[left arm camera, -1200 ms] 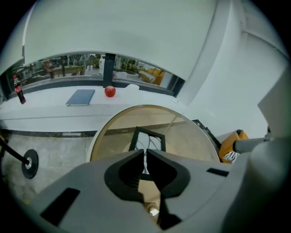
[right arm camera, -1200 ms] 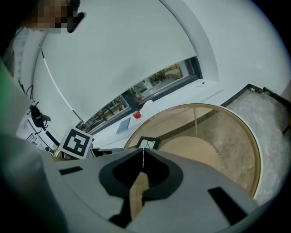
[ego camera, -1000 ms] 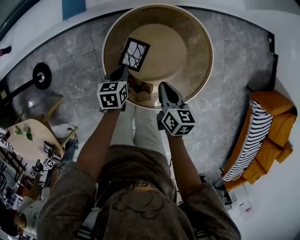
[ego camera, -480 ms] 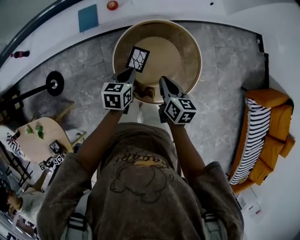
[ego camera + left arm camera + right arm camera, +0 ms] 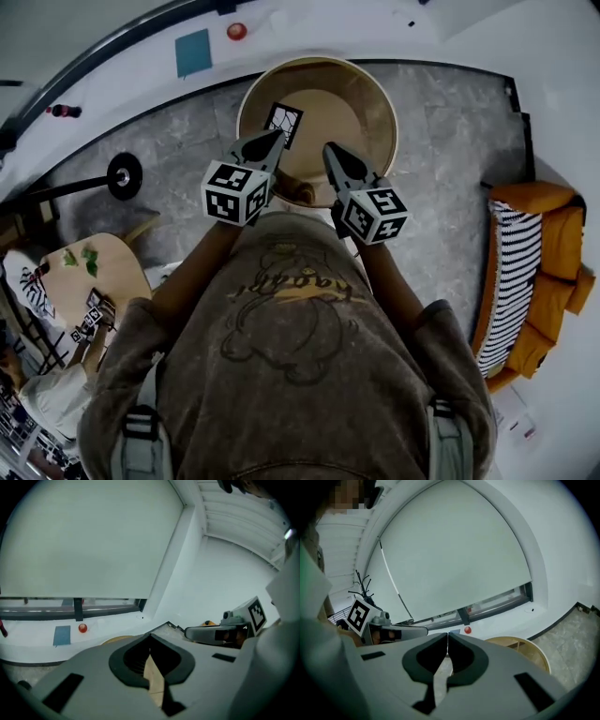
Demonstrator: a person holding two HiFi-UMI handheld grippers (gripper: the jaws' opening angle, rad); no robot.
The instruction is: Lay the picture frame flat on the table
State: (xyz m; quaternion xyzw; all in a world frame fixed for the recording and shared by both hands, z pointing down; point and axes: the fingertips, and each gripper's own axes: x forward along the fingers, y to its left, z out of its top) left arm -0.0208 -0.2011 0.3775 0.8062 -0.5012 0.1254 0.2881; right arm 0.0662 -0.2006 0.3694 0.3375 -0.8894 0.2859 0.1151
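Two grippers are held side by side in front of the person's chest, above the near rim of a round wooden tabletop (image 5: 361, 103). The left gripper (image 5: 273, 139) has its jaws fully together with nothing between the pads. The right gripper (image 5: 331, 151) is likewise closed and empty, its pad tips meeting in its own view. The picture frame (image 5: 284, 120), dark-bordered with a pale cracked-looking pattern, sits on the left part of the tabletop, nearer the person's side, just beyond the tip of the left gripper as seen from the head view. From so steep an angle it reads as a slightly skewed square. Whether it lies flat or leans on a stand cannot be told.

Hazards, as judged:
- Both gripper views look at the wall and window above the table, and neither shows the frame. Any approach would be guided from the head view alone, so the jaws could arrive off-target.
- With both pairs of jaws closed, a descent onto the frame would push it rather than grip it. It could then slide toward the near rim and drop to the grey floor (image 5: 178, 141).
- If the frame is upright, a nudge at its top could tip it over suddenly, slapping the face down and risking the glazing.
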